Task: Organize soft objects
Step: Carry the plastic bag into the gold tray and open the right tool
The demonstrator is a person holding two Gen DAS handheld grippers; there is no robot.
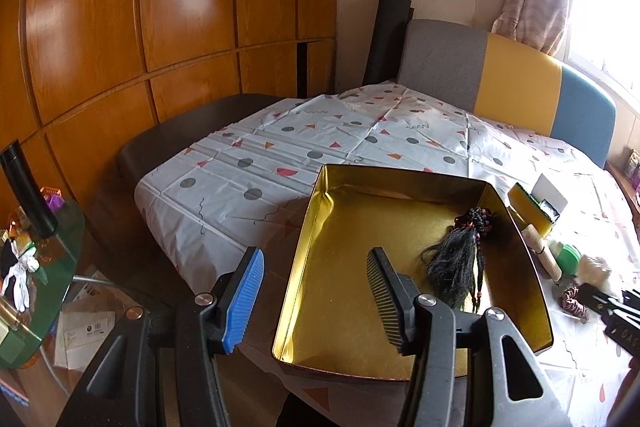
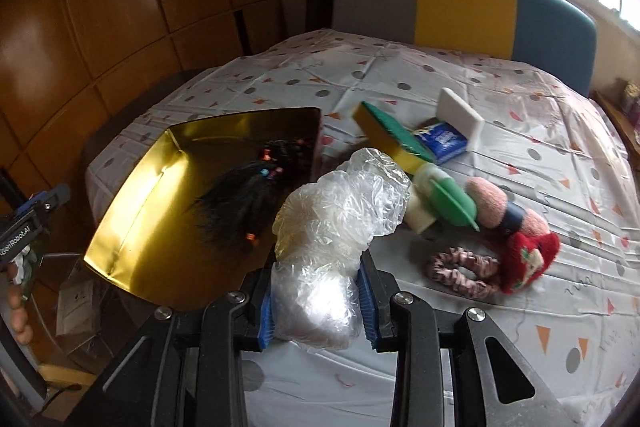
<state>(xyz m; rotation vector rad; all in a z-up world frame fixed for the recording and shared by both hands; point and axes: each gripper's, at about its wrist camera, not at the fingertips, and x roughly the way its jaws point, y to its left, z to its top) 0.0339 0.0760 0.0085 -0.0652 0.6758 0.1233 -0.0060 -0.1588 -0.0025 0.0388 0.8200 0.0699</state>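
The table [image 2: 400, 75] carries a gold tin [image 1: 344, 227] with a black hairpiece [image 1: 460, 259] inside (beaded at one end). The right hand-held gripper [image 2: 316, 311] clamps a clear plastic bag [image 2: 336, 215] beside the tin; the left hand-held gripper [image 1: 316, 291] hangs spread apart, holding nothing, over the tin's near edge.

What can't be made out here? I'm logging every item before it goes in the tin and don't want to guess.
- Plastic bag, right wrist view: crumpled film hides its contents, and it covers the tin's near right corner.
- Hairpiece, right wrist view: blurred, partly behind the bag.
- Items past the tin's right wall, left wrist view: the wall and frame edge cut them off.
- Right gripper: contact with the bag's contents unseen.
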